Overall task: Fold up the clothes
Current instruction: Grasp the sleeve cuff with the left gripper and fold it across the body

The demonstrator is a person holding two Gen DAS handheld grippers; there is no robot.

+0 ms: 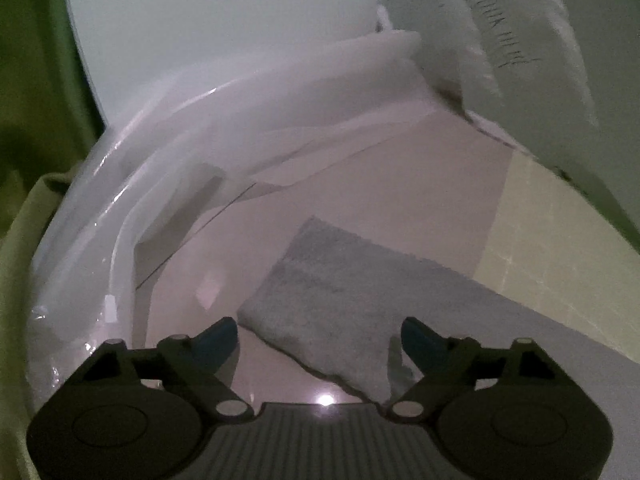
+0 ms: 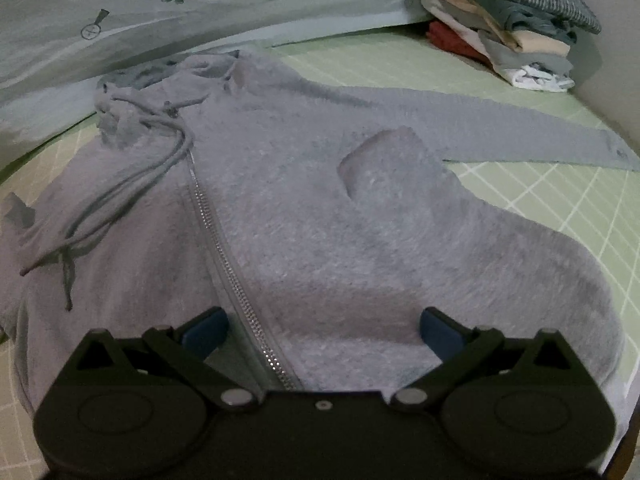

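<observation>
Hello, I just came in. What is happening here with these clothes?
A person holding a two-finger gripper in each hand is about to fold a fluffy grey zip-up hoodie, which lies spread out, front up, on a green grid-patterned mat. One sleeve is stretched out sideways. The right gripper is open over the hem near the zipper, holding nothing. The left gripper is also open, near a grey cloth edge. A stack of folded clothes sits in the far corner.

Grey fleece hoodie [image 2: 304, 208] before me, spread front-up on the green gridded mat [image 2: 560, 200], zipper [image 2: 224, 248] closed, one sleeve [image 2: 500, 128] outstretched toward the mat's far right corner.
</observation>
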